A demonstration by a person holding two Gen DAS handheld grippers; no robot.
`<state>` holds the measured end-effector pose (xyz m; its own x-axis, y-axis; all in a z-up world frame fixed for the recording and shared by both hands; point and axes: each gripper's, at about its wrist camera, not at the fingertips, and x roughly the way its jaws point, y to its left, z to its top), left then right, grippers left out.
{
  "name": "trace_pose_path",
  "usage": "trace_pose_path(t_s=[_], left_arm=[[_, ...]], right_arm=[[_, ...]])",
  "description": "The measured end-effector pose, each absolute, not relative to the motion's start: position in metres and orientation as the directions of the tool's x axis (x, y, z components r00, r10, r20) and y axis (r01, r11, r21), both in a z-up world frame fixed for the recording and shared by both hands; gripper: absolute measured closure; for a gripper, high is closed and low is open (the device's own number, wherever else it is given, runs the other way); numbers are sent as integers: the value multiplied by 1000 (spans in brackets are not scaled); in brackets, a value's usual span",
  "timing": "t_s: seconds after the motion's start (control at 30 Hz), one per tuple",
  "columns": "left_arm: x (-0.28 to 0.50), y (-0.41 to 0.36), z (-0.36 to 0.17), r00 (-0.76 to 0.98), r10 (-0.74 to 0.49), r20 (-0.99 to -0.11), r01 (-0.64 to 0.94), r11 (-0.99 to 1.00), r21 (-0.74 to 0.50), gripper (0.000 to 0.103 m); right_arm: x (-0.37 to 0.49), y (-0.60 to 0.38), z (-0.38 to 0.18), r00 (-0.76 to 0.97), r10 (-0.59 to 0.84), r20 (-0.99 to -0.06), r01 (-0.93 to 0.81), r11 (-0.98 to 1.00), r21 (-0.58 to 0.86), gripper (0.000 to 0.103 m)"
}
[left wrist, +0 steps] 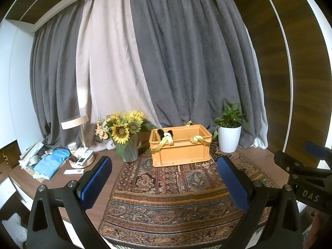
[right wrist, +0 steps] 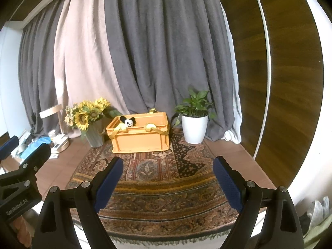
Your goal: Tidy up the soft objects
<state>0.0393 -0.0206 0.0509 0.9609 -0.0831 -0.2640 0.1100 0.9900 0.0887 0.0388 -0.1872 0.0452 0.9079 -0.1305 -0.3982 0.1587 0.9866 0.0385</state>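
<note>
An orange plastic crate [left wrist: 180,147] [right wrist: 139,136] with yellow strap handles stands at the back of a patterned rug [left wrist: 176,188] [right wrist: 155,186]. A black-and-white mouse plush toy [left wrist: 165,133] [right wrist: 127,121] sits in the crate's left end, its head above the rim. My left gripper [left wrist: 164,170] is open and empty, held above the rug's near part. My right gripper [right wrist: 168,170] is also open and empty, beside the left one; its body [left wrist: 307,172] shows at the right of the left wrist view.
A vase of sunflowers [left wrist: 124,134] [right wrist: 89,120] stands left of the crate. A white potted plant [left wrist: 229,131] [right wrist: 195,122] stands right of it. A lamp, remotes and a blue cloth [left wrist: 51,162] clutter the table's left. Grey curtains hang behind.
</note>
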Motion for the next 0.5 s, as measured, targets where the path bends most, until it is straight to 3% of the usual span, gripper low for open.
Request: trace_pose_path(t_s=[0.5], left_arm=[[37,-22,52,959,-97,-267,124,988,87,0]], right_arm=[[33,-190,47,908,-136,-397,164,986,39,14]])
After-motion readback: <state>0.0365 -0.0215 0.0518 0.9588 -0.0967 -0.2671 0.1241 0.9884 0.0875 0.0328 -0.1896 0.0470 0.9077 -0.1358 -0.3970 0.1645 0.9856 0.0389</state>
